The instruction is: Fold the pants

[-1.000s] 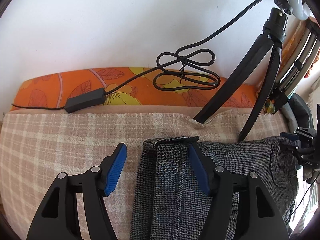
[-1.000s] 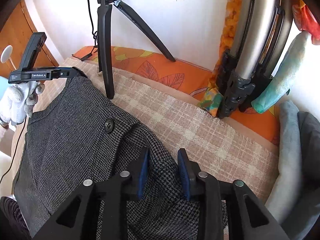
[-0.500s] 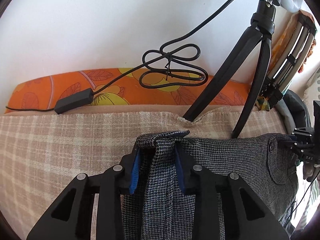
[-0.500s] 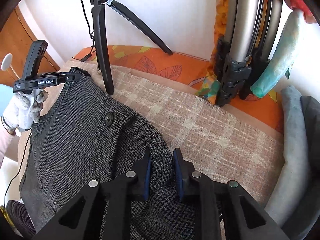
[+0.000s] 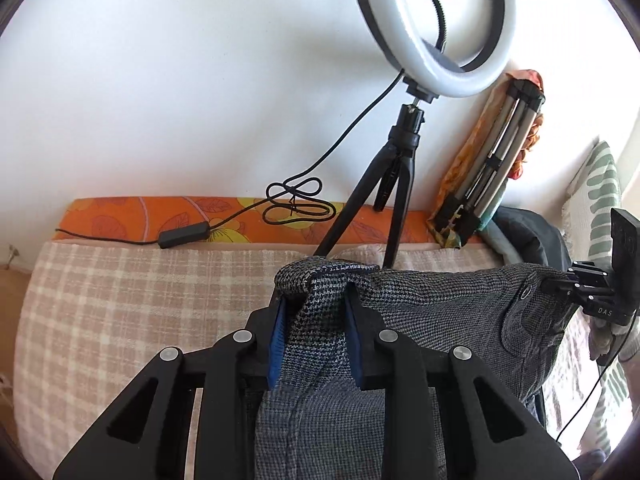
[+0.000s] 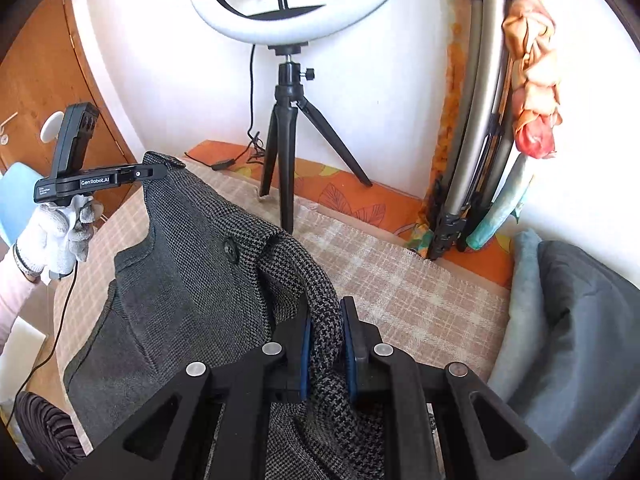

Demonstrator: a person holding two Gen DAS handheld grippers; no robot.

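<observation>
A bed is seen against a white wall, covered by a beige plaid blanket with pale checks. Along the wall side, a strip of orange floral sheet is left uncovered by the blanket. On that strip a black cable, tied into a looped bundle, and its inline control box are laid. A black tripod carrying a ring light is stood at the blanket's far edge, with 1 leg set on the blanket and another on the orange strip. At the bed's right end, folded grey and blue cloths are piled on the blanket.
</observation>
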